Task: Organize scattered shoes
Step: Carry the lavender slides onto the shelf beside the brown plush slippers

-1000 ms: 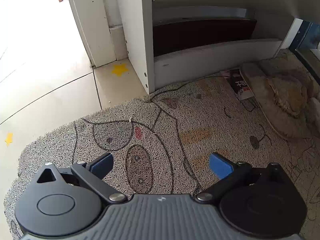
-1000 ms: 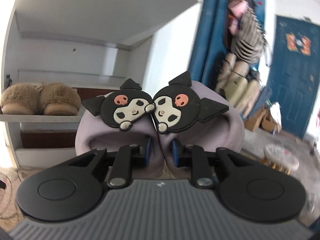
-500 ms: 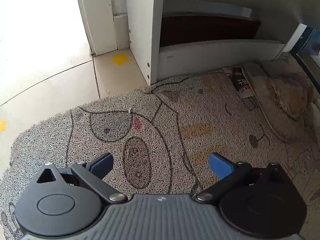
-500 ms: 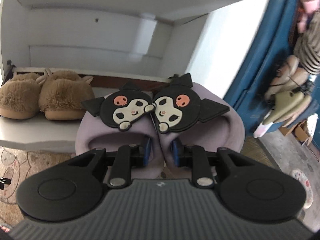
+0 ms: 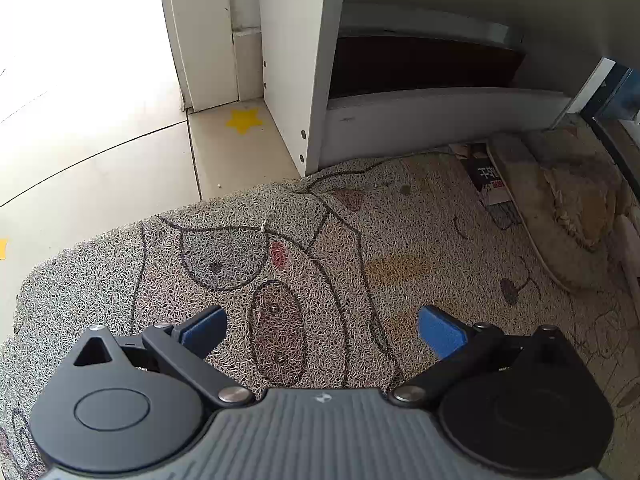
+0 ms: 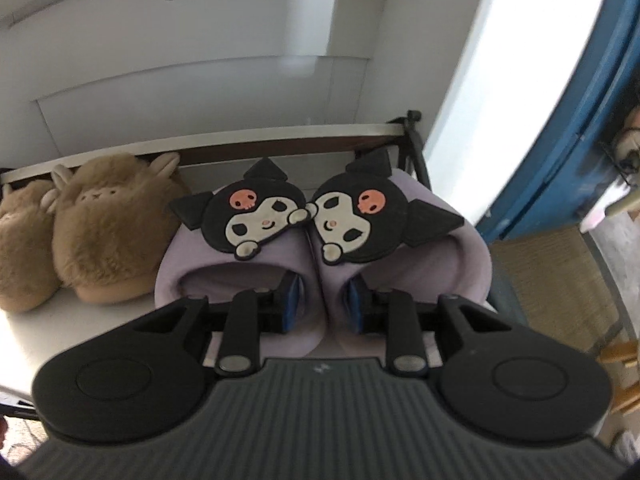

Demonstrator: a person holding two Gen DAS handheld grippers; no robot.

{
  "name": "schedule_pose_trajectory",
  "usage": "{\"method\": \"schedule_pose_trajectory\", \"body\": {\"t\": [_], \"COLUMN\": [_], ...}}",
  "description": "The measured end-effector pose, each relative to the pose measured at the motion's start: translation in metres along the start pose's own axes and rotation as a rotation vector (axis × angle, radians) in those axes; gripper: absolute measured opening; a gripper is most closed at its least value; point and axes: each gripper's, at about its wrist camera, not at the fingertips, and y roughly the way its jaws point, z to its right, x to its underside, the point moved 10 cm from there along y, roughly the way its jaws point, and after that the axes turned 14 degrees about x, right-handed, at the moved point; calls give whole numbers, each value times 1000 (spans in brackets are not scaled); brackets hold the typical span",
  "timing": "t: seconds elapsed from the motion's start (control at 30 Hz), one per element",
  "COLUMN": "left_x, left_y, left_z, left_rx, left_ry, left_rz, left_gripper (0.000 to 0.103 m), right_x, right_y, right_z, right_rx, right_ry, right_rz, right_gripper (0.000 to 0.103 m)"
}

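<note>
In the right wrist view, the right gripper (image 6: 322,300) sits at lower centre, its blue pads (image 6: 291,300) nearly together and pinching the two touching inner walls of a pair of lilac slippers (image 6: 248,258), one pad inside each shoe opening. Its jaws have just been easing apart a little, with the slipper walls between them. Each slipper carries a black cartoon-face patch (image 6: 256,216). The pair fills the middle of the frame over the white shelf (image 6: 36,328) of a shoe cabinet, just beside a pair of fluffy brown slippers (image 6: 108,232) resting on that shelf at the left. A blue door frame (image 6: 576,120) runs along the right edge.

In the left wrist view, the left gripper (image 5: 322,330) hovers at the bottom with its fingers spread wide, holding nothing, over a patterned doormat (image 5: 360,248). The cabinet's base (image 5: 440,120) stands at upper centre, and a worn beige slipper (image 5: 568,216) lies at the right edge of the mat.
</note>
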Motion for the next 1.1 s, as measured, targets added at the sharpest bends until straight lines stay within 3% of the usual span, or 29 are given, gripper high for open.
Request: {"method": "schedule_pose_trajectory", "body": {"t": [0.27, 0.37, 0.6, 0.7, 0.77, 0.83, 1.1], "left_x": [-3, -3, -3, -4, -3, -1, 0], "left_y": [-3, -3, -3, -4, -4, -2, 0], "left_z": [-9, -16, -8, -1, -1, -2, 0], "left_rx": [-17, -26, -18, -7, -8, -9, -4], "left_ry": [-7, -24, -13, 1, 0, -6, -2], "left_rz": [6, 5, 4, 7, 5, 1, -6], "left_gripper": [103, 103, 103, 102, 103, 102, 103], "right_x": [-21, -26, -21, -17, -15, -16, 1], "right_y": [38, 48, 50, 43, 33, 21, -5], "right_z": [-15, -25, -24, -27, -27, -24, -15], "right_rx": [-17, 15, 30, 44, 74, 93, 86], "right_ry": [-19, -54, -58, -105, -138, -149, -98], "right_rz": [27, 29, 79, 105, 133, 171, 224], "right_gripper": [26, 28, 29, 37, 50, 57, 60]}}
